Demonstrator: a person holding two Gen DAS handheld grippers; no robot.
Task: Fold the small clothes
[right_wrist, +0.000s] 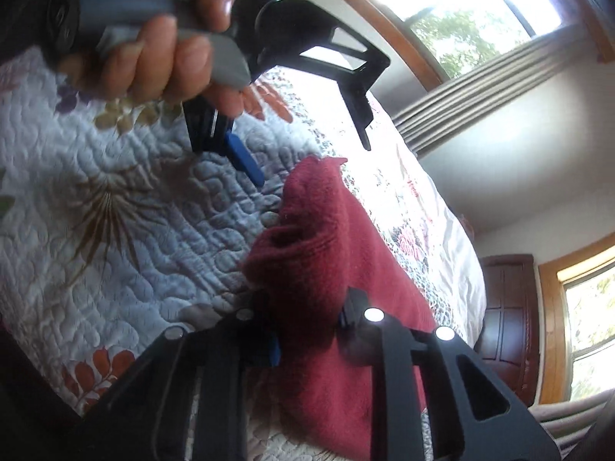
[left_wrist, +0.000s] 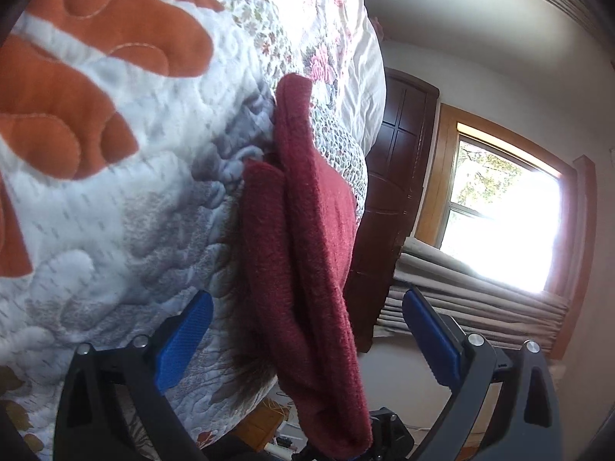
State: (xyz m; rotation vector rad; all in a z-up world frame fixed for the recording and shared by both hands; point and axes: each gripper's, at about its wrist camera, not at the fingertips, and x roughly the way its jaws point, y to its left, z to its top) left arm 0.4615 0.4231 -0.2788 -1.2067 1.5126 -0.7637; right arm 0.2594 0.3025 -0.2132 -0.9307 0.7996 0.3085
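A dark red fleece cloth (left_wrist: 307, 211) lies folded in a long strip on the quilted bedspread (left_wrist: 134, 192). My left gripper (left_wrist: 307, 330) is open, its blue pads (left_wrist: 184, 342) standing wide on either side of the strip without touching it. In the right wrist view the cloth (right_wrist: 346, 238) bunches up at its near end, and my right gripper (right_wrist: 307, 330) is shut on that bunch. The cloth hides its fingertips. Above the far end of the cloth, a hand (right_wrist: 173, 46) holds the left gripper (right_wrist: 311, 161) open.
The quilt (right_wrist: 153, 211) has white stitched relief with orange and brown leaf prints. Beyond the bed's edge are a dark wooden door (left_wrist: 392, 153), a bright window (left_wrist: 499, 211) with grey curtain folds below it, and some clutter on the floor (left_wrist: 269, 422).
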